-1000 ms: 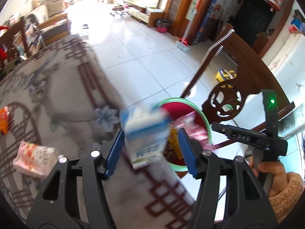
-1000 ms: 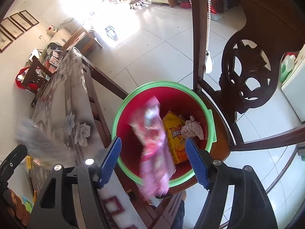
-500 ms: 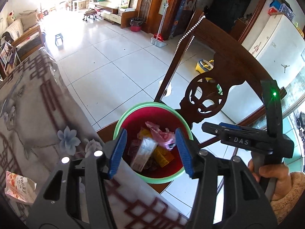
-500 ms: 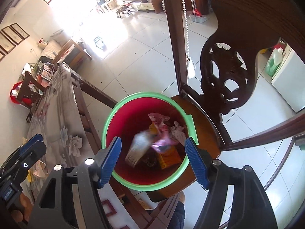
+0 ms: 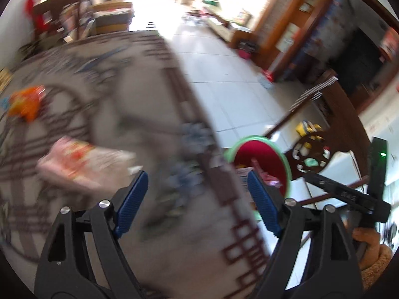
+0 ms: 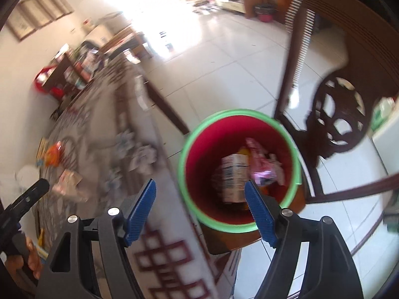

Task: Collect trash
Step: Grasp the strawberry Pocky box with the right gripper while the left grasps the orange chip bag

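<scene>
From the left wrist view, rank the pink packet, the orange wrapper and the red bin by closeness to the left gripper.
Left gripper, jaws opening, nothing between them:
1. Red bin, just beyond the right fingertip, off the table edge.
2. Pink packet, on the tablecloth, left of the left fingertip; close to the bin's rank.
3. Orange wrapper, far left, farthest up the table.

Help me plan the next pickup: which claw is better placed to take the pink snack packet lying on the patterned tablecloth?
Left, probably. The left claw, opening and empty, hangs over the patterned tablecloth with the pink snack packet just left of its fingers. The right claw, also opening and empty, sits near the green-rimmed red bin, farther off.
</scene>
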The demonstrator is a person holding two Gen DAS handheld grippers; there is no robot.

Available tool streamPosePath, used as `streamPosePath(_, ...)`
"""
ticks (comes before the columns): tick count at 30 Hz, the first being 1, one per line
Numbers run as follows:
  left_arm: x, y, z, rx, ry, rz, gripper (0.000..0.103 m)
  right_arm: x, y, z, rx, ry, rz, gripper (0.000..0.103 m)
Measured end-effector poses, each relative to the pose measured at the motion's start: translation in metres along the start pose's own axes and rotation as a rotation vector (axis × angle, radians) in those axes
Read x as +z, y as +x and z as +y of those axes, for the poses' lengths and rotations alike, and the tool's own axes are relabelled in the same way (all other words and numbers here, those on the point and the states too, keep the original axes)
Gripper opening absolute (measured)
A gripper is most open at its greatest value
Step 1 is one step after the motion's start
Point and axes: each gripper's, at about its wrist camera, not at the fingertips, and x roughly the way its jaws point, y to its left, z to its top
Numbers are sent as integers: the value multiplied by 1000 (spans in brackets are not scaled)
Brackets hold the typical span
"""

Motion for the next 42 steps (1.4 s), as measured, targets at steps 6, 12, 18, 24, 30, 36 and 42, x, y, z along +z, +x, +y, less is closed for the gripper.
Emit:
streamPosePath(6,-19,-27,64,74,-99,-12,79,-16,7,66,18,-146,21,74)
streamPosePath(12,-28,-50,109,85,-139,-33,79,-36,25,121,36,-244,81,74)
streamPosePath(18,-32,-73,157,94,-181,-61,79,-37,57,218,56,-550,148,83)
streamPosePath(24,-37,-84,207,102,-247,-77,80,-29,102,300,42,-823,247,86)
streamPosePath(30,-44,-88,259,107,-318,-71,80,-32,170,346,-58,-1032,419,86)
streamPosePath(36,-29,-82,306,134,-351,-82,80,-42,206,361,-124,-1084,472,69)
streamPosePath(42,12,-57,342,167,-314,-99,80,-50,188,364,-33,-1007,414,60)
